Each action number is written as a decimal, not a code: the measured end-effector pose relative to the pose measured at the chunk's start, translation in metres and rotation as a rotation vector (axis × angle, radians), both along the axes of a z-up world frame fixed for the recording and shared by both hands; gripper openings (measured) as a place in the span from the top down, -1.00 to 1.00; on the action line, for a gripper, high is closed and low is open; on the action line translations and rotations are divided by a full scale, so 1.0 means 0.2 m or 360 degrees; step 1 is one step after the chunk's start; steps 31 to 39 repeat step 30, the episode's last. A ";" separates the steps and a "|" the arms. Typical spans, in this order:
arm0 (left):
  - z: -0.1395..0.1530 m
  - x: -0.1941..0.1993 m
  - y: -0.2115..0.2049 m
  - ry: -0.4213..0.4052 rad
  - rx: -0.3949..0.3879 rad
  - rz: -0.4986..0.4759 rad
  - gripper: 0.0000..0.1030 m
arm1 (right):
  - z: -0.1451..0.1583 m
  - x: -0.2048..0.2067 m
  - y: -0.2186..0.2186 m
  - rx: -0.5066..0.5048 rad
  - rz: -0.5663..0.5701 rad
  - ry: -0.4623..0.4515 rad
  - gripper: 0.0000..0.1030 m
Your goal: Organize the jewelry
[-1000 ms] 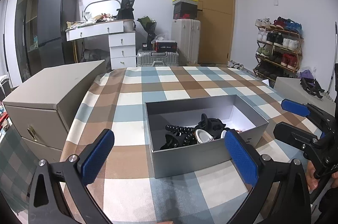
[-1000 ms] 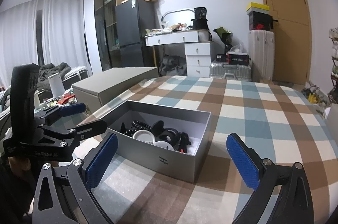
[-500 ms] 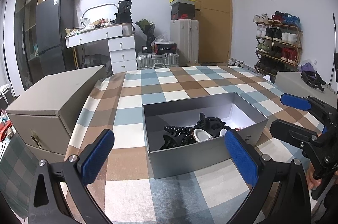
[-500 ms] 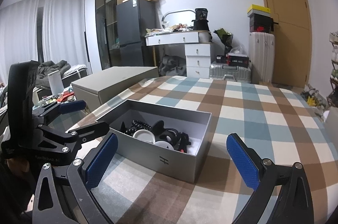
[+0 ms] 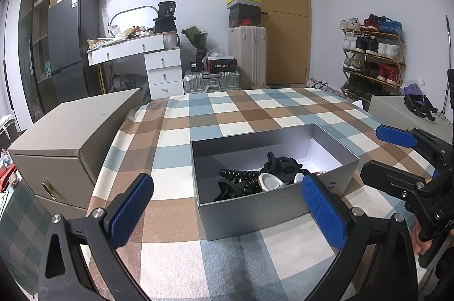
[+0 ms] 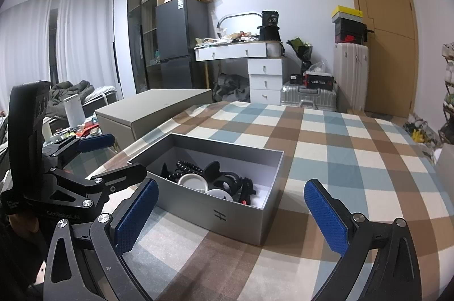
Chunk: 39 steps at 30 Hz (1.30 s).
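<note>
An open grey box (image 5: 255, 211) (image 6: 227, 211) sits on the checked cloth. Inside lies a jumble of black beaded bracelets (image 5: 241, 174) (image 6: 181, 169), black hair claws (image 5: 281, 163) (image 6: 224, 177) and small white round cases (image 5: 269, 181) (image 6: 191, 180). My left gripper (image 5: 227, 211) is open and empty, just short of the box's near wall. My right gripper (image 6: 231, 214) is open and empty, at the box's near right corner. The right gripper shows at the right edge of the left wrist view (image 5: 403, 156); the left one shows at the left of the right wrist view (image 6: 93, 159).
A closed beige box with a brass latch (image 5: 71, 136) (image 6: 153, 112) stands left of the table. The checked cloth (image 5: 227, 113) stretches beyond the grey box. A shoe rack (image 5: 371, 56), suitcases (image 5: 247, 56) and a white desk (image 5: 136, 48) stand further back.
Both views have tilted up a little and drawn back slightly from the box. The box and its contents have not moved. Both grippers stay open.
</note>
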<state>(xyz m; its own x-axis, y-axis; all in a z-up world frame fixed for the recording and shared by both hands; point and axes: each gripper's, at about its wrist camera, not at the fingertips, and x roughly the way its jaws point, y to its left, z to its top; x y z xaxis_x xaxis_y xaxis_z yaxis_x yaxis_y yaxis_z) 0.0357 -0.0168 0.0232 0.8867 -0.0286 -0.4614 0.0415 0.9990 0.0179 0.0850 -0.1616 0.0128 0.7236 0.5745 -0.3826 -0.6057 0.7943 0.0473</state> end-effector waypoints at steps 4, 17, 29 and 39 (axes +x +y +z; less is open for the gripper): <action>0.00 0.00 0.00 0.0001 -0.0002 -0.0002 -0.98 | 0.00 0.00 0.00 0.0002 0.0002 0.0000 -1.00; 0.00 0.00 0.00 0.0002 -0.0002 -0.0002 -0.98 | 0.00 0.00 0.00 -0.0002 0.0001 -0.0001 -1.00; 0.00 0.00 0.01 -0.0005 -0.0024 -0.0002 -0.98 | 0.00 0.00 0.00 -0.0003 0.0002 -0.0002 -1.00; 0.00 0.00 0.02 -0.0003 -0.0027 -0.0001 -0.98 | 0.00 0.00 0.00 -0.0003 0.0000 -0.0001 -1.00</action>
